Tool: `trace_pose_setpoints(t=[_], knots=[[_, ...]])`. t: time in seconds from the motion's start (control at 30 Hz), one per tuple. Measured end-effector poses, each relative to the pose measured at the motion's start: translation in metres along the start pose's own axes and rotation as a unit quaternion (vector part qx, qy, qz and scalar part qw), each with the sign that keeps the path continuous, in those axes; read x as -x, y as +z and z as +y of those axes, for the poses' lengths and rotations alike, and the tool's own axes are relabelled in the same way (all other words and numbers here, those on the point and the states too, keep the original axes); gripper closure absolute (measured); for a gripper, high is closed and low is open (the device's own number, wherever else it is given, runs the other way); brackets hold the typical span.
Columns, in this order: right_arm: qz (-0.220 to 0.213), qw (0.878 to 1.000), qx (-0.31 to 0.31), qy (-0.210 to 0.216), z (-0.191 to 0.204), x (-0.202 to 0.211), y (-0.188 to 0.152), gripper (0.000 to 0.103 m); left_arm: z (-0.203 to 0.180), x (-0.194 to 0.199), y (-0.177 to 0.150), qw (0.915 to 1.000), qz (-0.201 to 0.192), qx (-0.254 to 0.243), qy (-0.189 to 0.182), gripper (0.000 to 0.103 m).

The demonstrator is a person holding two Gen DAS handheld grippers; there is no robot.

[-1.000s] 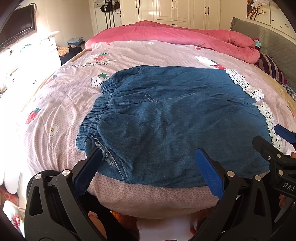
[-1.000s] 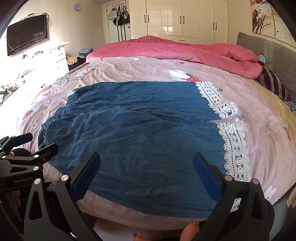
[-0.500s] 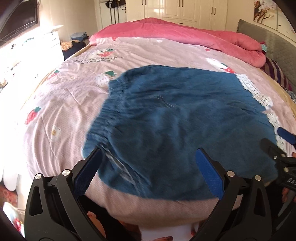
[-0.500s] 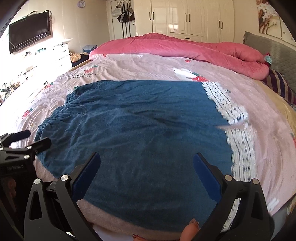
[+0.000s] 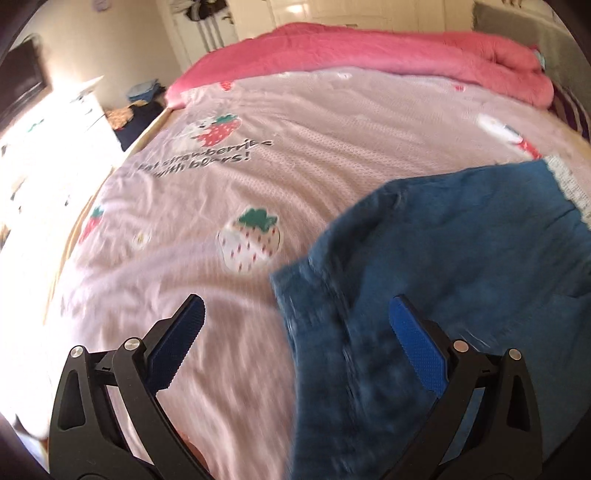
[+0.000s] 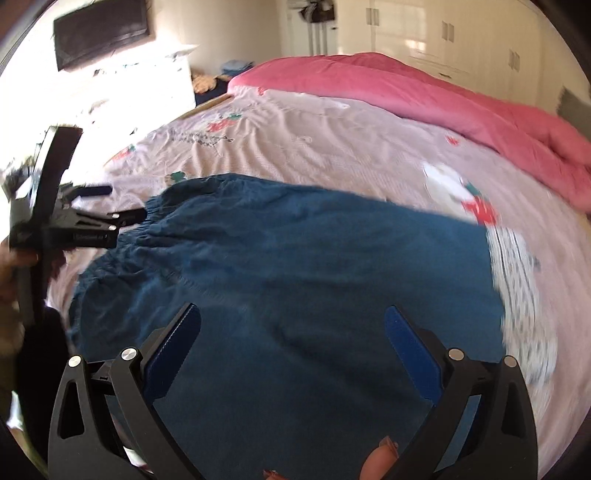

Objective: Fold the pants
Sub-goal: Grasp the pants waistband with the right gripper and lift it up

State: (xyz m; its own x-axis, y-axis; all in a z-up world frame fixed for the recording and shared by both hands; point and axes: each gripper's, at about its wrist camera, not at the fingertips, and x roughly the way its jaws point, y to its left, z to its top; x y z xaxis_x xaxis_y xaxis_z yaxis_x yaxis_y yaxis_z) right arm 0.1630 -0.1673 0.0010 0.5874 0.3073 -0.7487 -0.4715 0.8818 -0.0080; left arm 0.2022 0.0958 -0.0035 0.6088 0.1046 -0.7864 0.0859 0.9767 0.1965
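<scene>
Blue denim pants point(image 6: 295, 277) with white lace hems point(image 6: 524, 288) lie flat on the pink strawberry bedsheet point(image 5: 295, 147). In the left wrist view the elastic waist end of the pants point(image 5: 461, 277) fills the right half. My left gripper point(image 5: 295, 332) is open and empty, its jaws wide above the waistband edge; it also shows in the right wrist view point(image 6: 110, 206) at the left by the waistband. My right gripper point(image 6: 291, 339) is open and empty above the middle of the pants. Both views are motion-blurred.
A rolled pink duvet point(image 6: 424, 92) lies along the far side of the bed. A white dresser point(image 6: 147, 85) with a wall TV point(image 6: 99, 33) stands at the left, white wardrobes point(image 6: 461, 37) at the back. A grey headboard point(image 5: 535, 40) is at the right.
Both grippers have swung left and forward over the bed. The left one now looks past the waistband at bare sheet. Both stay open; the pants have not moved.
</scene>
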Motion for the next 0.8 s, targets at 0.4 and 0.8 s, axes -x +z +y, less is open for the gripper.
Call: trace_pose_setpoints(t=[0.4,0.8], knots=[[0.033,0.997,0.065,0.012,-0.019,-0.065,0.056,0.004,-0.007,-0.047,0.026,0.9903,0.005,-0.037,-0.134,0.086],[0.07,0.989,0.127,0.025,-0.004,-0.132,0.105,0.004,0.009,-0.022,0.026,0.9813,-0.048,-0.005,-0.186,0.103]])
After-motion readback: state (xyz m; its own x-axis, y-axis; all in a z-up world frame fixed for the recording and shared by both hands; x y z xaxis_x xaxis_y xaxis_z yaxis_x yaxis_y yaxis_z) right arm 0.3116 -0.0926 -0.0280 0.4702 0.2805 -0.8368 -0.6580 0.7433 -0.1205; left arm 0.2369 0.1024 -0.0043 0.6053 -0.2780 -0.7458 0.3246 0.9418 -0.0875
